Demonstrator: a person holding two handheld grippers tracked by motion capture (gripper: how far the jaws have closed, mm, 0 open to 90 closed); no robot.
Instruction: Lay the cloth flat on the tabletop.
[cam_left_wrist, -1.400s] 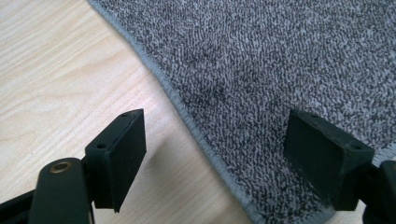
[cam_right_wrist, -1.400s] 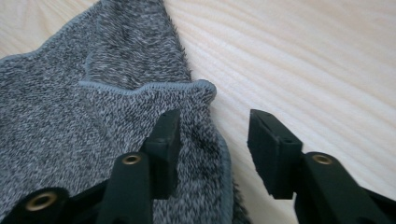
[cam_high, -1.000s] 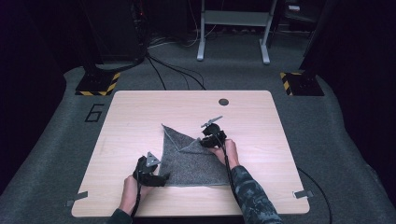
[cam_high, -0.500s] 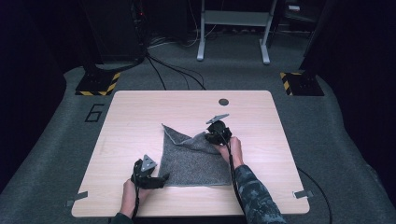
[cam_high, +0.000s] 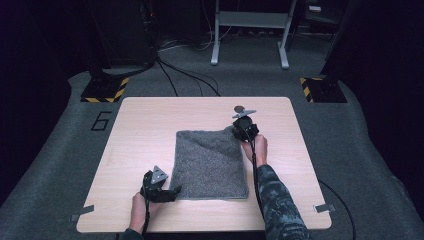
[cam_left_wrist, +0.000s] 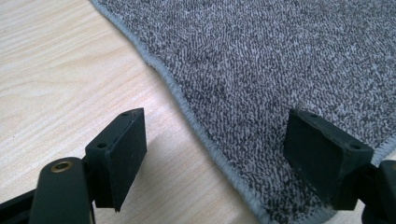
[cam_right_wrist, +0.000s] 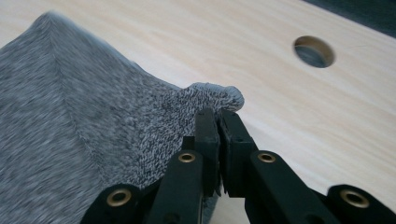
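Note:
A grey towel (cam_high: 210, 162) lies spread as a near square on the wooden table (cam_high: 145, 125). My right gripper (cam_high: 244, 126) is shut on the towel's far right corner (cam_right_wrist: 212, 95), lifting it a little off the table. My left gripper (cam_high: 167, 192) stands open at the towel's near left corner (cam_left_wrist: 299, 210). Its jaws straddle the hem, one finger (cam_left_wrist: 119, 149) over bare wood and the other finger (cam_left_wrist: 327, 154) over the cloth.
A round cable hole (cam_high: 239, 108) sits in the table near the far edge, just beyond the right gripper; it shows as a hole (cam_right_wrist: 314, 50) in the right gripper view. Dark floor, cables and a metal stand (cam_high: 250, 30) lie past the table.
The right gripper has pulled the towel's corner away to the far right, unfolding the cloth flat. The left gripper has let go of the near left corner and now stands open.

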